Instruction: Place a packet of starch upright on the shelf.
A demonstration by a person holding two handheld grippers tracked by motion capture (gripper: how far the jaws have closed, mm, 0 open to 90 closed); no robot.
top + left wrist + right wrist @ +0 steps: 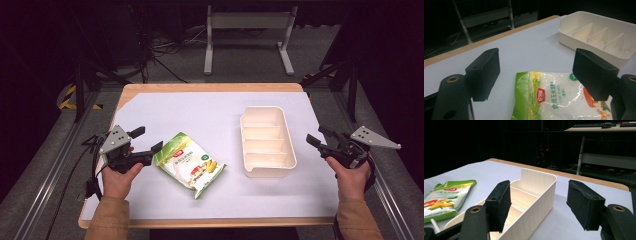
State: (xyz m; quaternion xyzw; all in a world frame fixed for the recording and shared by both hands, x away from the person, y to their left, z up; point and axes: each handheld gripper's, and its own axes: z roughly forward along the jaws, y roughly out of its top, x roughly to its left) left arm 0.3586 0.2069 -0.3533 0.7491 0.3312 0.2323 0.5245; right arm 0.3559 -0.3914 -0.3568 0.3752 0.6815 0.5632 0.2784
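Note:
A green and white bag of corn starch (191,163) lies flat on the white sheet, left of centre. My left gripper (147,140) is open just to the bag's left, its jaws pointing at the bag's near corner without touching it. In the left gripper view the bag (554,100) lies below and between the two black jaws. A cream divided tray (267,141) stands right of centre with nothing in its compartments. My right gripper (320,136) is open at the tray's right side, a little apart from it. The right gripper view shows the tray (534,195) between the jaws.
The wooden table (210,87) is covered by a white sheet (200,112). Dark floor, cables and a metal frame (248,35) lie beyond the far edge. Black stands flank both sides of the table.

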